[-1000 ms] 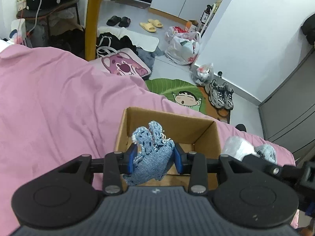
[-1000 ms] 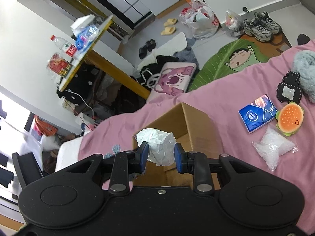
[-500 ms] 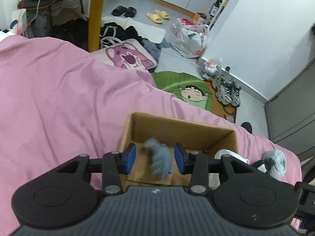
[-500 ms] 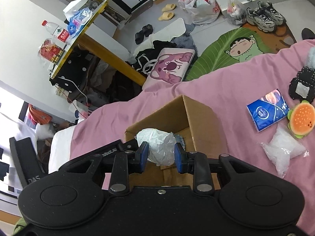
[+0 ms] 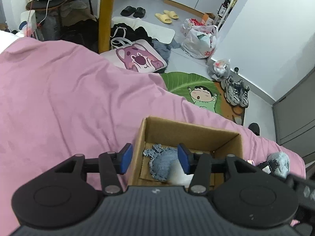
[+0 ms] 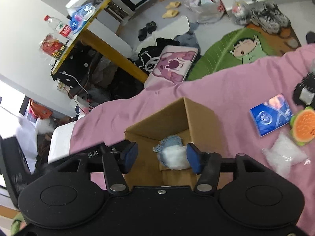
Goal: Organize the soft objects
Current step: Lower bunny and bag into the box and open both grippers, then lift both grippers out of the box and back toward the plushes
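Pink bedspread (image 6: 226, 90) underneath everything. Cardboard box (image 6: 198, 122) as landmark, sitting on it, flaps up.

Inside box: denim piece (image 5: 162, 164) flat on the floor; white crumpled bag (image 6: 174, 157) lying partly over it, blurred in the left wrist view. Two soft things in, so far.

Outside box, to its right, not yet packed: clear plastic bag (image 6: 283, 155), blue tissue pack (image 6: 270, 116), burger plush (image 6: 304, 125), black frilly item (image 6: 304, 94); grey fluffy thing (image 5: 280, 163) also right of box, near bed edge. Roughly five left, judging by count.

Left gripper (image 5: 154, 156) above near-left wall of box, jaws opening, nothing pinched, denim well below. Right gripper (image 6: 161, 156) above box mouth, jaws opening, pads clear of white bag.

Task probably under halfway.
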`<state>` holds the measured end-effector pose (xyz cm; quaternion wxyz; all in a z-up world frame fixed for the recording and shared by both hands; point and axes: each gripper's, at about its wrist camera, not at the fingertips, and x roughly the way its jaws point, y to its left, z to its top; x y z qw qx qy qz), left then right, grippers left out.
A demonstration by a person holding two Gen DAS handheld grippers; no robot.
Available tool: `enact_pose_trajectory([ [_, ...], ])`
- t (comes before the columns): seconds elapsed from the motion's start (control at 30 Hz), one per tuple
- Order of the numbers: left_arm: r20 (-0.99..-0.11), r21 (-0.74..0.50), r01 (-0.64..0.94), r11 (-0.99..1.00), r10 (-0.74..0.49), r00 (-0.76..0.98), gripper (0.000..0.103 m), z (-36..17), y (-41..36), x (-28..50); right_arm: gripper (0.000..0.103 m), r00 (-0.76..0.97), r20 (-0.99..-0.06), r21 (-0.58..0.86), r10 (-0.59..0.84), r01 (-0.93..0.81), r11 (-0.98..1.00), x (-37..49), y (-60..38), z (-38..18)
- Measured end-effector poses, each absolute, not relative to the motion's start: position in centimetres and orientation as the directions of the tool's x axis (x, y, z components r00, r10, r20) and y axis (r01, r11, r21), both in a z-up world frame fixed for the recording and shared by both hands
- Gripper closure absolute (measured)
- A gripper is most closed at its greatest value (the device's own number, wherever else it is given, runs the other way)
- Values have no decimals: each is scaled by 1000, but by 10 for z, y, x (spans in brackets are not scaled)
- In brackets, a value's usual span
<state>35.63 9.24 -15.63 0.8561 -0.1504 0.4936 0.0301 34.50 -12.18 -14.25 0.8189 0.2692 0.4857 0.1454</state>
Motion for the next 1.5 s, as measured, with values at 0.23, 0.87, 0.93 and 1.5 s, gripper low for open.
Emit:
enact_pose_trajectory([
  [0.23,-856,-180,-224,958,-41,516,25,-145,89,355,38,505,-710,574,491,12,819,334,-142,-135],
  [0.87,-800,-119,-211,970,32,599,0,-98,63,277,6,566,-655,484,500,-193,853,278,-179,-107],
  [0.93,-793,-128,-205,970,23,609,0,-94,58,269,3,581,-646,474,495,-204,857,271,-187,-104],
  [1.5,-733,-99,-211,972,72,676,0,-74,-4,216,2,628,-627,427,461,-218,877,238,-238,-101],
])
